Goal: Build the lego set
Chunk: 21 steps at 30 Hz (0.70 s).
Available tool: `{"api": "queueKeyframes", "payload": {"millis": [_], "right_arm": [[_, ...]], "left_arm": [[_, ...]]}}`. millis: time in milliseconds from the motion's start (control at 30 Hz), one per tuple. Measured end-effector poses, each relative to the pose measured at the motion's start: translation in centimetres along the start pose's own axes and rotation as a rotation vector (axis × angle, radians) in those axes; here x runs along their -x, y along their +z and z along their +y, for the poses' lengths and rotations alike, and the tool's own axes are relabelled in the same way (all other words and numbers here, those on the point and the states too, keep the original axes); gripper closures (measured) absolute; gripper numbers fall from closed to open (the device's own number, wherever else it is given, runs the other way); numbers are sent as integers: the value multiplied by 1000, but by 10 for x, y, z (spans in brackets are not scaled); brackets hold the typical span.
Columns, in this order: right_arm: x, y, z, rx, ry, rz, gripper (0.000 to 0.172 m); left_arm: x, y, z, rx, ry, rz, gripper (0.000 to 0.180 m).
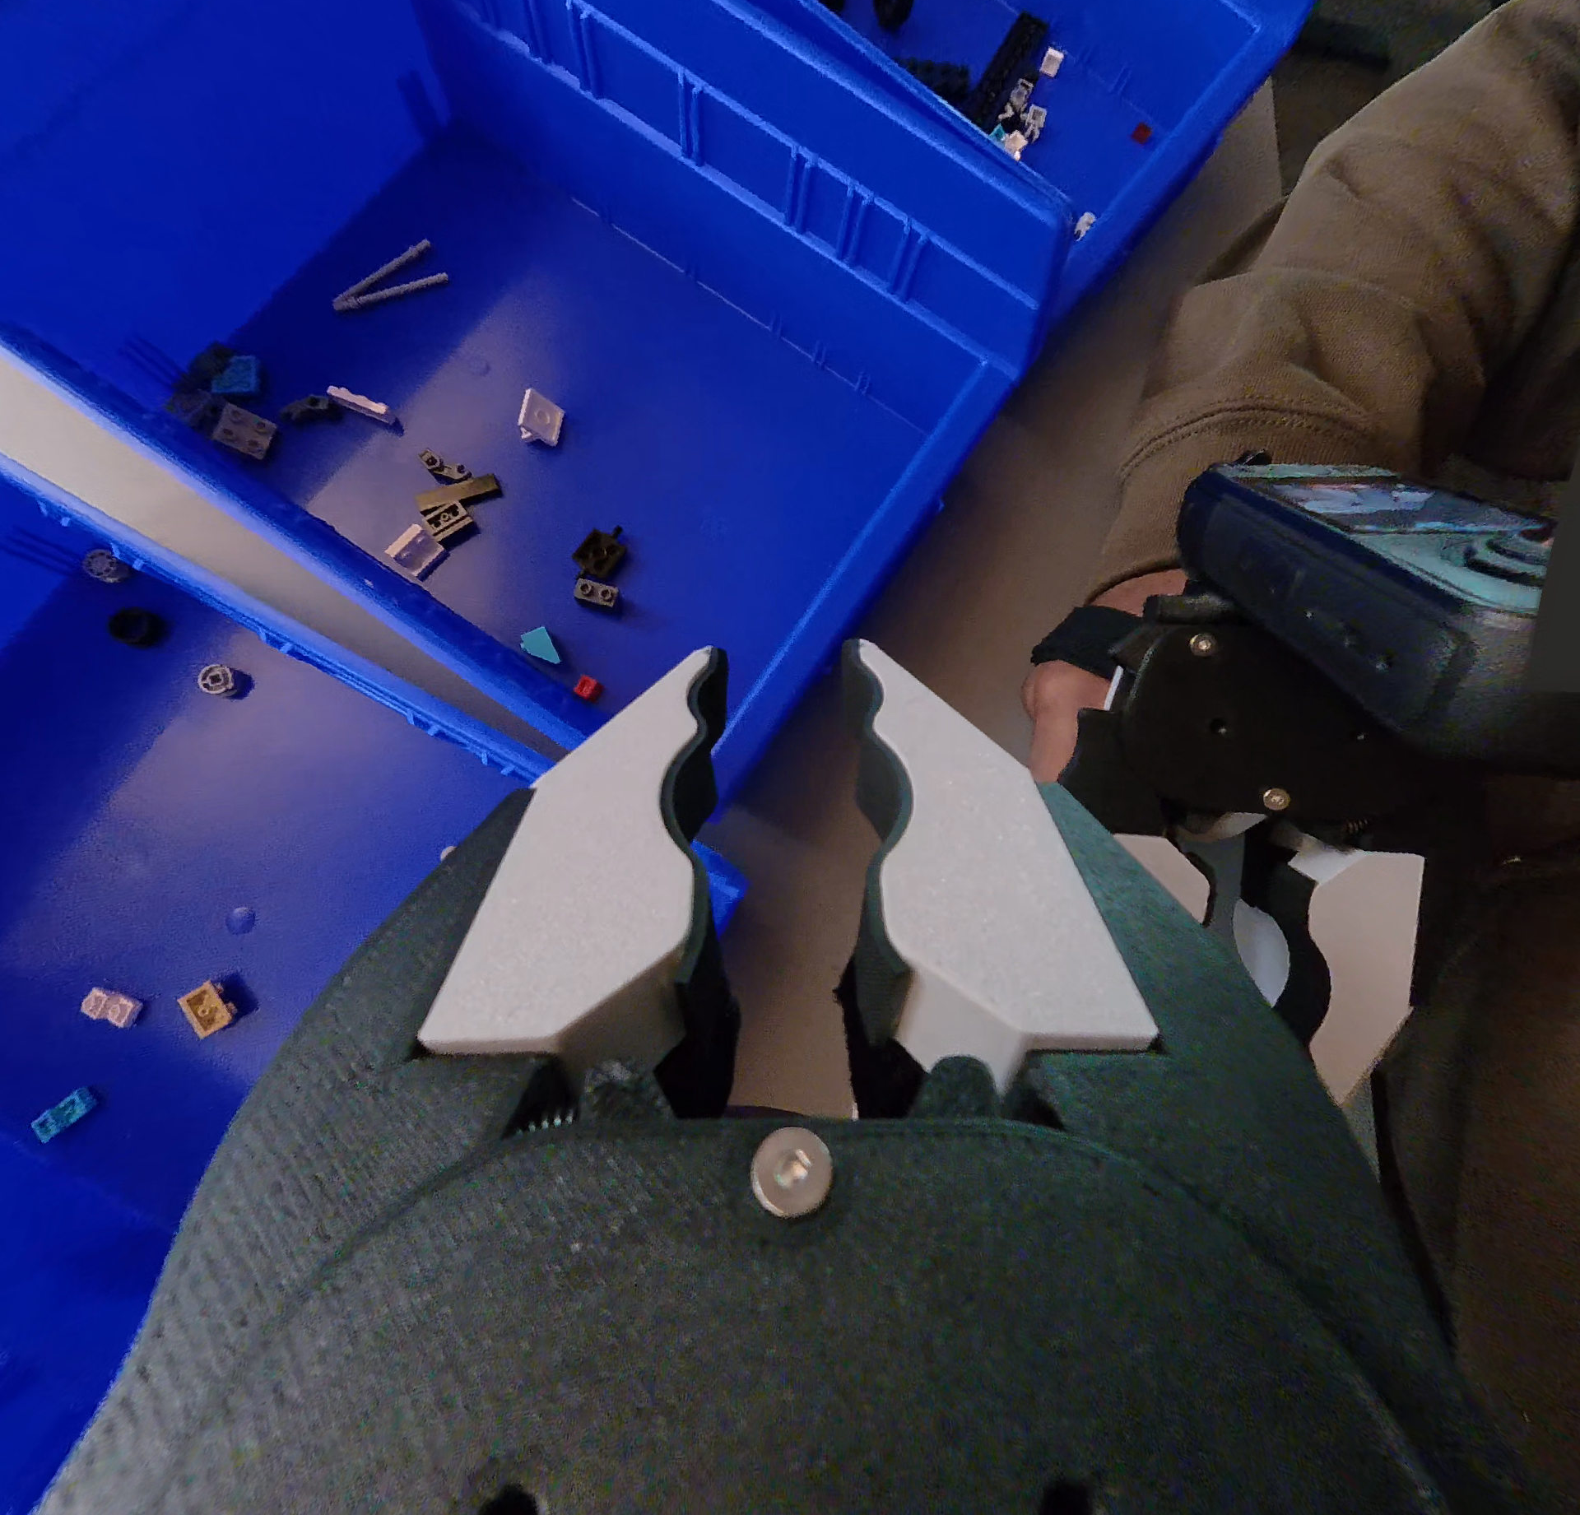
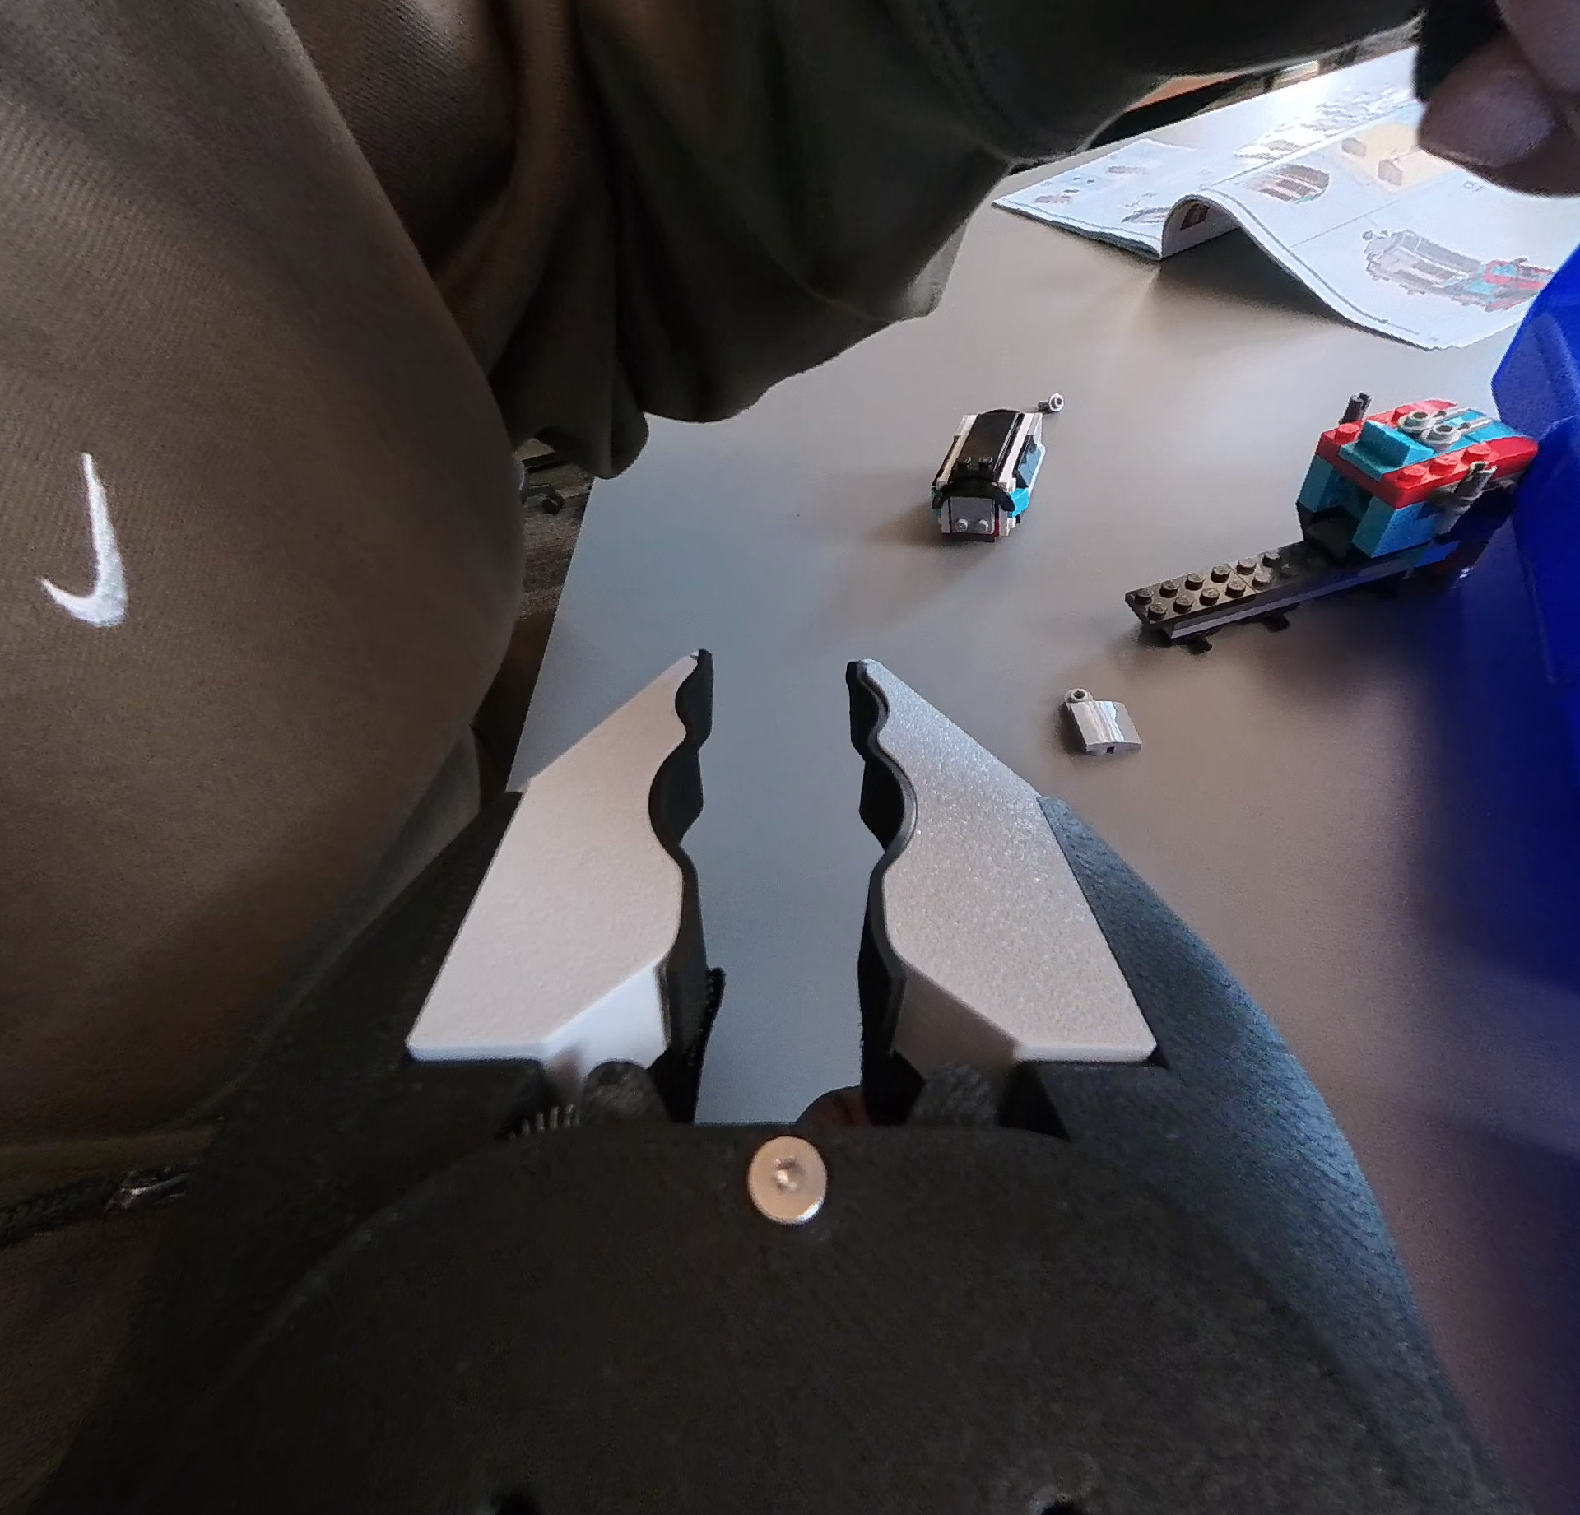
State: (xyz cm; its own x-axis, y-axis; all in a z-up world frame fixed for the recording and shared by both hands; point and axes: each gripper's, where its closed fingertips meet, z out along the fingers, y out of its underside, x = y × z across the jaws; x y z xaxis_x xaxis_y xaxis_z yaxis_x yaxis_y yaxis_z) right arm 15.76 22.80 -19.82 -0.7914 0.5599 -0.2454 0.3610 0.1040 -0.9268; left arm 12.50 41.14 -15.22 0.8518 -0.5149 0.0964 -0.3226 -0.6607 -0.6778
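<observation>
Bins first, off to the left of my left gripper (image 1: 782,662): three blue ones side by side. The nearest bin (image 1: 256,833) sits left of the jaws and has a few loose bricks in it, a tan brick (image 1: 205,1008) among them. The middle bin (image 1: 855,465) is straight ahead, its near corner lying under the spread fingertips, and just left of the left finger (image 1: 598,833) I see a tiny red brick (image 1: 586,687) and a teal wedge (image 1: 540,645) on its floor. Those jaws are apart with nothing in them. Off to their right I can see the other gripper in a hand (image 1: 1056,704).

Right gripper (image 2: 778,662) next: a brown sweatshirt (image 2: 214,448) fills everything left of the jaws. They're apart too, bare, hovering over the grey table (image 2: 769,576). Ahead and slightly right sits a small black-and-white brick build (image 2: 987,478), nearer on the right a grey curved piece (image 2: 1101,726), then a red-and-teal build on a black plate (image 2: 1368,516), with an open booklet (image 2: 1282,209) beyond.
</observation>
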Motion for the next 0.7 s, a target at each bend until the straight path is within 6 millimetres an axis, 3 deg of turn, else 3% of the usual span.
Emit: {"api": "queueKeyframes", "payload": {"millis": [700], "right_arm": [[1, 0, 1, 6, -3, -3, 139]], "left_arm": [[3, 8, -5, 17, 15, 9, 151]]}}
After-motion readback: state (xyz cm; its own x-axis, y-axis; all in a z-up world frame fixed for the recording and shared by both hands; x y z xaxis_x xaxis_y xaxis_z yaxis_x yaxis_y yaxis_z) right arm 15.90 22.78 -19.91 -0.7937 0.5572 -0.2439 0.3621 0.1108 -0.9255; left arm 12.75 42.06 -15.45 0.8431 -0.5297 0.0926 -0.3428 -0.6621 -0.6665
